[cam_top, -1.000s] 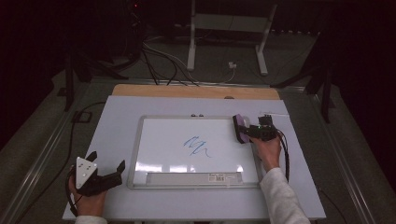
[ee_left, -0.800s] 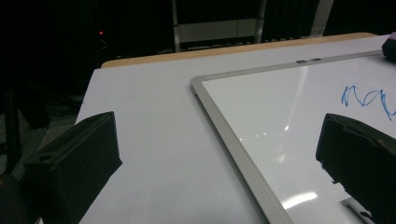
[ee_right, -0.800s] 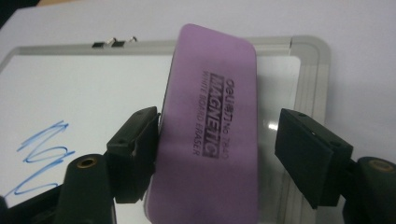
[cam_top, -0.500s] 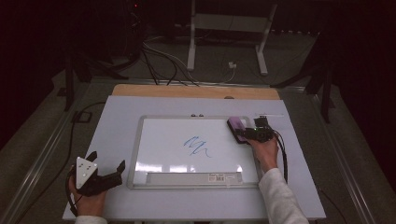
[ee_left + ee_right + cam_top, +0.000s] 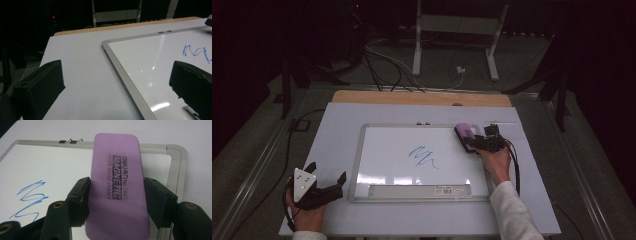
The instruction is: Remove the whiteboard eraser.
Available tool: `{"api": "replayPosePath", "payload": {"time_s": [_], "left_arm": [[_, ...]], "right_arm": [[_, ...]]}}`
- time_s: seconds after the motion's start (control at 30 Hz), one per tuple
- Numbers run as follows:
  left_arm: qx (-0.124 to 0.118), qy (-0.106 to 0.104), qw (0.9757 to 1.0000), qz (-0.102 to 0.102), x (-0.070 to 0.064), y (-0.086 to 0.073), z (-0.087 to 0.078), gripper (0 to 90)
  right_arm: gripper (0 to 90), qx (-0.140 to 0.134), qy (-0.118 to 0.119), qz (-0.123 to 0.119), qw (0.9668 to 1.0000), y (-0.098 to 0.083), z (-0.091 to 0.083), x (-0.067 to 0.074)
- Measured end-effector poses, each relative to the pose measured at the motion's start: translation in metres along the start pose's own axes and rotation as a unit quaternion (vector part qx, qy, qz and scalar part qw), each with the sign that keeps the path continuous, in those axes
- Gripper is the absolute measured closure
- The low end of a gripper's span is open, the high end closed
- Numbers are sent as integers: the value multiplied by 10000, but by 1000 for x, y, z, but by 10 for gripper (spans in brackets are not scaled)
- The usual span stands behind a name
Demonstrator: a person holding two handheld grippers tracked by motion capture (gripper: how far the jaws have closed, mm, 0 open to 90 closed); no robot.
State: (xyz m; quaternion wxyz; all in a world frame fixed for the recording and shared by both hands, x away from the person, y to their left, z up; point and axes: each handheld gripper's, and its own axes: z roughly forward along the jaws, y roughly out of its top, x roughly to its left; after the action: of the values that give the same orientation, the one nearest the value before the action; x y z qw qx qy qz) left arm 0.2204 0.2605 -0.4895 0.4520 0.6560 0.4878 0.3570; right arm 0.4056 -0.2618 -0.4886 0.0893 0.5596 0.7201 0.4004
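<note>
A flat purple rectangular whiteboard eraser [image 5: 117, 187] printed with black lettering is sitting clamped between the right gripper [image 5: 117, 195]'s jaws, which have just been closing, over the framed whiteboard [image 5: 387, 150]'s far right corner. The left gripper [image 5: 324, 187] is resting with jaws spread open on the near left of the white table [image 5: 337, 125].

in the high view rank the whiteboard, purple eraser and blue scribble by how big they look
1. whiteboard, by far the largest
2. purple eraser and blue scribble: they look about alike in size, and part of the eraser is hidden by the right gripper, so I won't rank them.
</note>
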Motion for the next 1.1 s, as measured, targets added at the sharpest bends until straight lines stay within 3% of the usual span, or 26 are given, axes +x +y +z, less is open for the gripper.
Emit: {"api": "replayPosePath", "payload": {"time_s": [0.53, 1.1], "left_arm": [[-7, -6, 10000, 17, 0, 0, -1, 4], [-3, 1, 10000, 23, 0, 0, -1, 4]], "right_arm": [[411, -64, 30, -396, 9992, 8, -7, 21], [411, 29, 133, -815, 9966, 6, -2, 44]]}}
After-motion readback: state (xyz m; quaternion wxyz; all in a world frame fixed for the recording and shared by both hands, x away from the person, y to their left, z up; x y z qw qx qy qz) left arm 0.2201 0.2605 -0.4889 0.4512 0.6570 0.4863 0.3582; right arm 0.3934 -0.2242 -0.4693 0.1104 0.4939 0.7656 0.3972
